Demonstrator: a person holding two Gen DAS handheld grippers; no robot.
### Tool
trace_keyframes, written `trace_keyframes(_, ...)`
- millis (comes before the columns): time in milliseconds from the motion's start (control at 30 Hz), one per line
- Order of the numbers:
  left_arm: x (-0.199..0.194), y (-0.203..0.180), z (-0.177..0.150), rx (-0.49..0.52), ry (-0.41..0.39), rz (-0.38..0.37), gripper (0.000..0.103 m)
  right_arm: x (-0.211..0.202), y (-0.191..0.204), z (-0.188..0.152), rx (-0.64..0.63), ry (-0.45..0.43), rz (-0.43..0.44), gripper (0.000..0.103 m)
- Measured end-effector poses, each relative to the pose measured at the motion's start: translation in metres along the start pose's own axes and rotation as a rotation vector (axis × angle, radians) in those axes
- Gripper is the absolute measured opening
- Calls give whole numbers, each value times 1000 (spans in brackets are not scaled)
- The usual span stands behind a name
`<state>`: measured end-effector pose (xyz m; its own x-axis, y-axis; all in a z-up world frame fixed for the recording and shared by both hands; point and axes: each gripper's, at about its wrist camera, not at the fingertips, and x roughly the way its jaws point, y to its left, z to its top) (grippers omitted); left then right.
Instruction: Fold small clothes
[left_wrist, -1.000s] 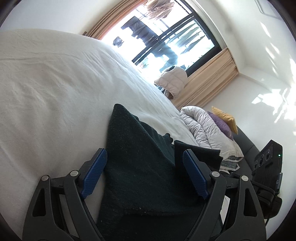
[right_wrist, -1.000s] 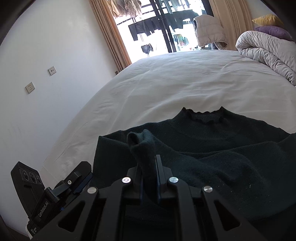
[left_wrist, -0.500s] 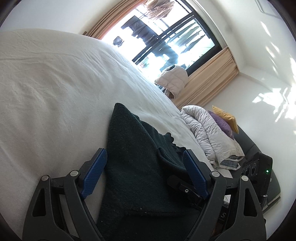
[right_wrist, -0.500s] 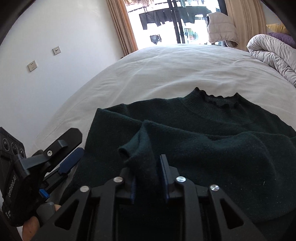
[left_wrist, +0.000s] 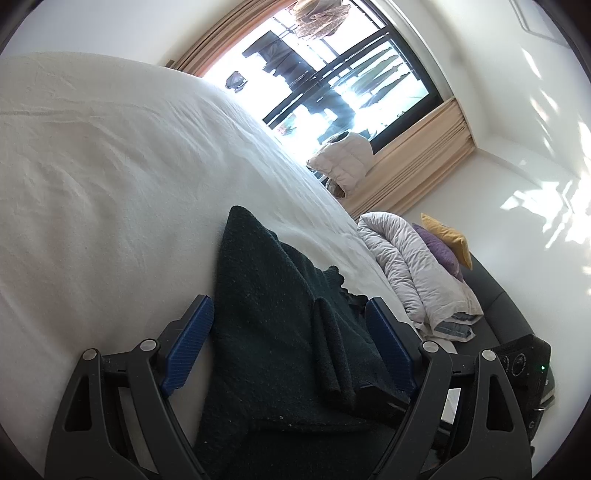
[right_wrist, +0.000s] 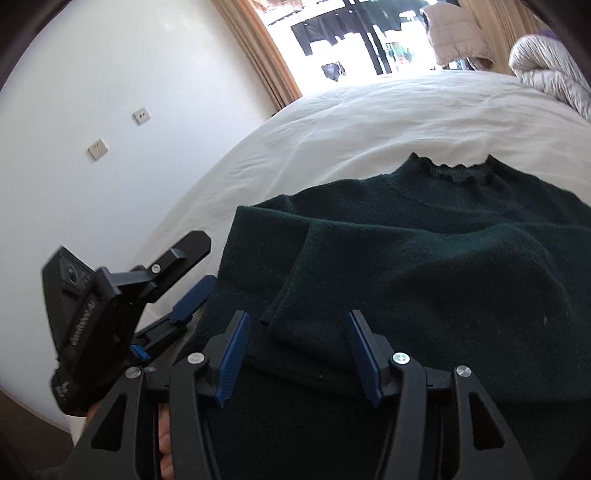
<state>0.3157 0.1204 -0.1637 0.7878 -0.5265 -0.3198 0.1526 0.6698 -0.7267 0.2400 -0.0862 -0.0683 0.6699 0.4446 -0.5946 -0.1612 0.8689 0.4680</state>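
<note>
No legible writing; left gripper (left_wrist: 288, 336) gapes over the sweater (right_wrist: 424, 258), right gripper (right_wrist: 299, 350) opening, sleeve cuff between its jaws.

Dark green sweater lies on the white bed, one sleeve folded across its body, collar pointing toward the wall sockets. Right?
Not quite. The right wrist view shows the dark green sweater on the white bed, sleeve folded across, but its collar points toward the window.

sweater (right_wrist: 443, 266) | dark green knit, scalloped collar | flat on bed, sleeve apparently folded across front
</note>
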Motion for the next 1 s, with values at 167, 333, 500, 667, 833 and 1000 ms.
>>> trace_keyframes(167, 3, -6, -2, 16, 10, 19, 84, -59, -59, 5, 171, -125, 8, 58)
trace_keyframes(333, 6, -19, -1, 63, 54, 90, 84, -107, -133, 10, 350, -198, -31, 58)
trace_keyframes(500, 7, -69, -2, 168, 85, 115, 84, -162, -174, -17, 503, -292, 22, 59)
trace_keyframes(667, 43, -112, -23, 367, 164, 160, 85, -213, -226, -68, 743, -368, 83, 68)
trace_keyframes(833, 64, -91, -38, 336, 272, 220, 84, -218, -239, -73, 811, -373, 189, 68)
trace_keyframes(1000, 53, -90, -45, 368, 262, 261, 84, -190, -235, -59, 808, -294, 170, 68)
